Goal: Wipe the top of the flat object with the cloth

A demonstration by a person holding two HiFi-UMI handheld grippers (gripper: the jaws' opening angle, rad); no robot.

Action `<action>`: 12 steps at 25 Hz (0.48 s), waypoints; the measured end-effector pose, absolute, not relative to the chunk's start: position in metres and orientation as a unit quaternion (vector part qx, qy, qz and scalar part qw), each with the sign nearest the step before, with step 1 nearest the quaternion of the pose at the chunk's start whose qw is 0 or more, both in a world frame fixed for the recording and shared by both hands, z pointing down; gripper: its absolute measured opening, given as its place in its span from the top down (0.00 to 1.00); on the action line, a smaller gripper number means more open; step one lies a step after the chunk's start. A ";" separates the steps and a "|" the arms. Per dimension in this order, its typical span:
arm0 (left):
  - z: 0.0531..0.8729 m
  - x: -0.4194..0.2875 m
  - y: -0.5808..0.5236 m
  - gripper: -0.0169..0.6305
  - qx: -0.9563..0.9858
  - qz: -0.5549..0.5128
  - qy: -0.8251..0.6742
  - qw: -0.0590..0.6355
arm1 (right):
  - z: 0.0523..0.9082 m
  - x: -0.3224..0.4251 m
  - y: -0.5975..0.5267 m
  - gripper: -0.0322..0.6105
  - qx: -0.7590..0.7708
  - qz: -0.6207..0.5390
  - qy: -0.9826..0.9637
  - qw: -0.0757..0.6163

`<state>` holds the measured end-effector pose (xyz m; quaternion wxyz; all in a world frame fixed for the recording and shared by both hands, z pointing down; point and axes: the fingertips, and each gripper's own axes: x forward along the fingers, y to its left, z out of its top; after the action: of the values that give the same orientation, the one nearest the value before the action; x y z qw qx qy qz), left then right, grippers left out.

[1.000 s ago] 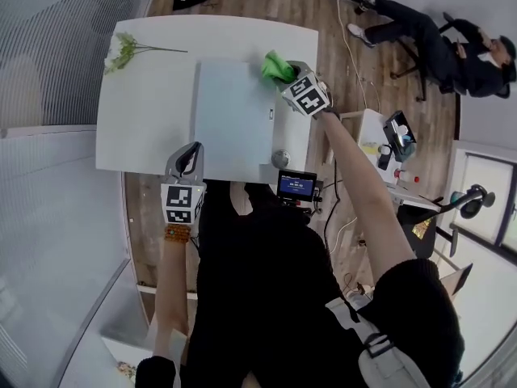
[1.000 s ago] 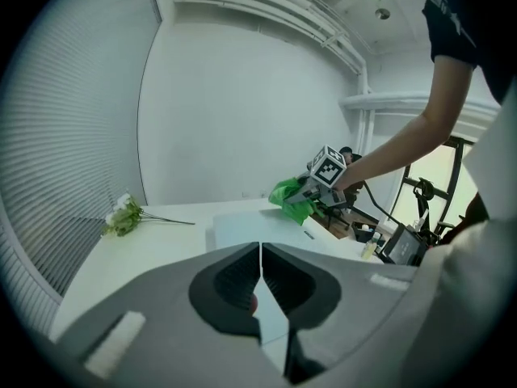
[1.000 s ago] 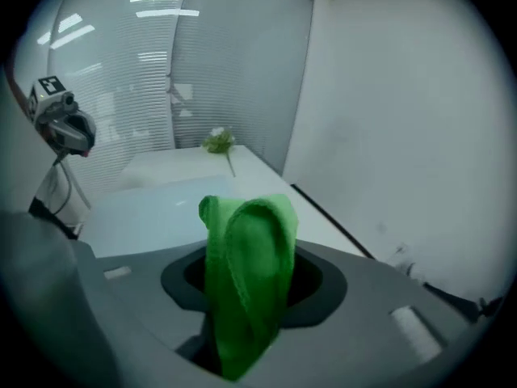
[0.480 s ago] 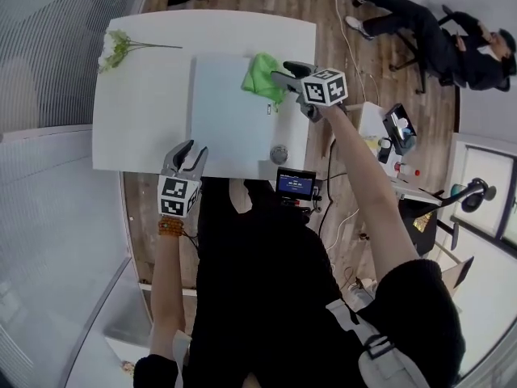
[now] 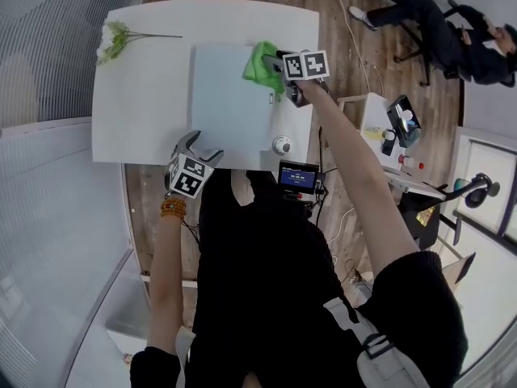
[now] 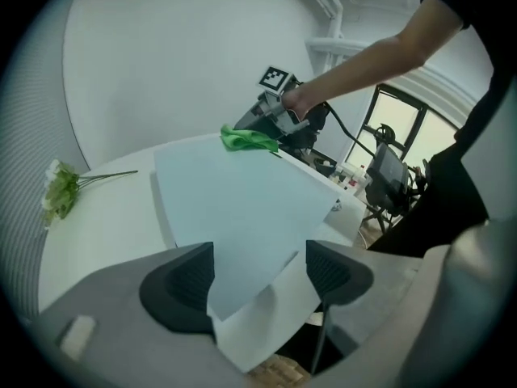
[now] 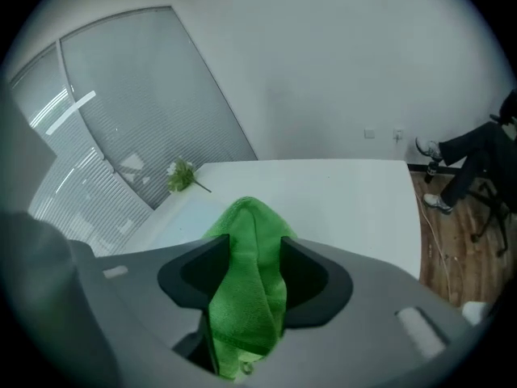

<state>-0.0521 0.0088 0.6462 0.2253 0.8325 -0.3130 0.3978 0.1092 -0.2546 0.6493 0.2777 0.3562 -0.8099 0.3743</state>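
r gripper [image 7: 252, 249] jaws just been closing, pinching bunched cloth [image 7: 246, 217] for wiping | cloth sitting at flat obj [image 5: 226, 95] 2 o'clock corner | l gripper [image 6: 258, 269] jaws spread, straddling 7 o'clock corner, prob. aiming to steady it

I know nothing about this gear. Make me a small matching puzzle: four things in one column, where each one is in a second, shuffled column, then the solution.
Things:
1. green cloth
2. flowers
3. pale flat board
4. left gripper

Places:
A. far left corner of the table
B. at the table's near edge, jaws apart
C. gripped in the right gripper
D. flat on the middle of the table

Pairs: 1-C, 2-A, 3-D, 4-B.

The right gripper's jaws have just been closing, with the cloth between them.
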 end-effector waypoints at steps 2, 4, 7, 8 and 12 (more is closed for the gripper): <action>0.645 -0.054 0.009 0.42 0.830 0.398 -0.323 0.219 | 0.649 0.112 -0.256 0.56 0.362 0.357 -0.807 0.300; 0.640 -0.063 0.006 0.42 0.825 0.388 -0.349 0.216 | 0.653 0.114 -0.256 0.53 0.365 0.353 -0.803 0.314; 0.644 -0.074 0.002 0.42 0.818 0.380 -0.367 0.227 | 0.662 0.109 -0.252 0.53 0.361 0.382 -0.794 0.307; 0.647 -0.075 0.000 0.42 0.817 0.380 -0.366 0.234 | 0.663 0.109 -0.252 0.53 0.363 0.390 -0.791 0.301; 0.653 -0.076 -0.006 0.43 0.806 0.380 -0.386 0.240 | 0.665 0.108 -0.252 0.53 0.368 0.409 -0.786 0.282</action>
<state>-0.0760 -0.0057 0.6525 0.2397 0.8058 -0.3856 0.3802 0.1081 -0.2521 0.6650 0.2823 0.3677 -0.7860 0.4090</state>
